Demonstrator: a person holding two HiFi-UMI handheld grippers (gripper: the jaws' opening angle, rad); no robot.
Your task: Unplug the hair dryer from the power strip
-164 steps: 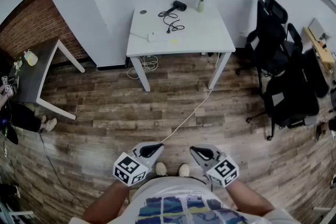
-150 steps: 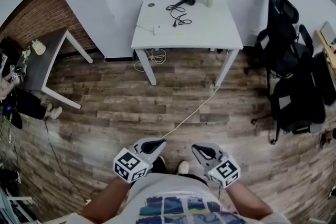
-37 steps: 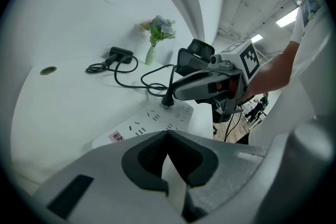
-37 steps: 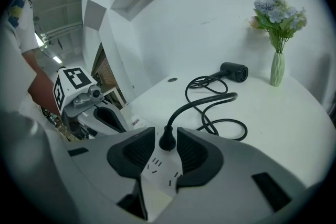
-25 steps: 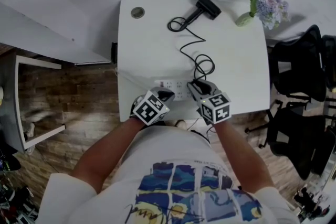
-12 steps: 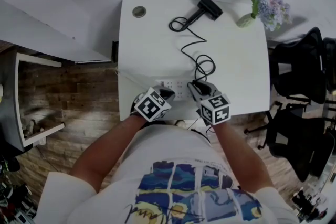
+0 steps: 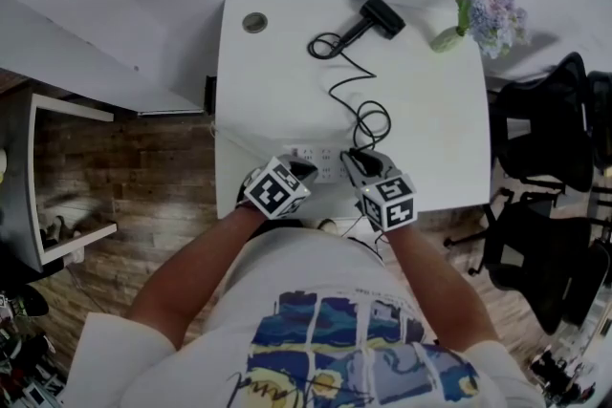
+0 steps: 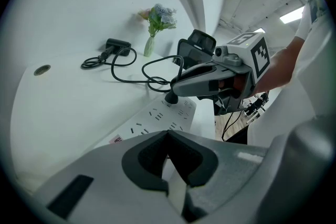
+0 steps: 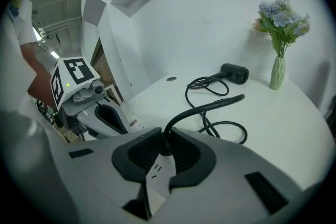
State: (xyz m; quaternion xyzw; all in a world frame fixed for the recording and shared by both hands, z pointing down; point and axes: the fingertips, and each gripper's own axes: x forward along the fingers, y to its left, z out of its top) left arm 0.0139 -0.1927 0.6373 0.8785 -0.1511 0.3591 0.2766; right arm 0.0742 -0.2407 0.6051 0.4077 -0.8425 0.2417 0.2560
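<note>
Plug [image 9: 165,145] and cord [image 7: 368,119] are the parts that matter. The plug is a small, hard, black body seated in the right end of the power strip [image 7: 325,165], which lies near the front edge of the white table [image 7: 268,81]. The hair dryer [image 7: 381,14] rests well apart at the back of the table, joined to the plug by loose loops of cord.

The plug is probably light and stiff but held firmly by its socket, so the hold belongs on its solid body. The rubbery cord would bend and could strain at its root. The strip looks light and smooth, so it would likely lift or slide with the pull unless it is pinned down.

The right gripper [image 7: 359,160] has its jaws on either side of the plug. They have just been closing, and the pads now seem to press on both of its sides, with the cord arching up out of the gap.

The left gripper [image 8: 168,134] has its jaws pressed together with nothing between them. Its tip is down at the strip's left end, apparently bracing it.
</note>
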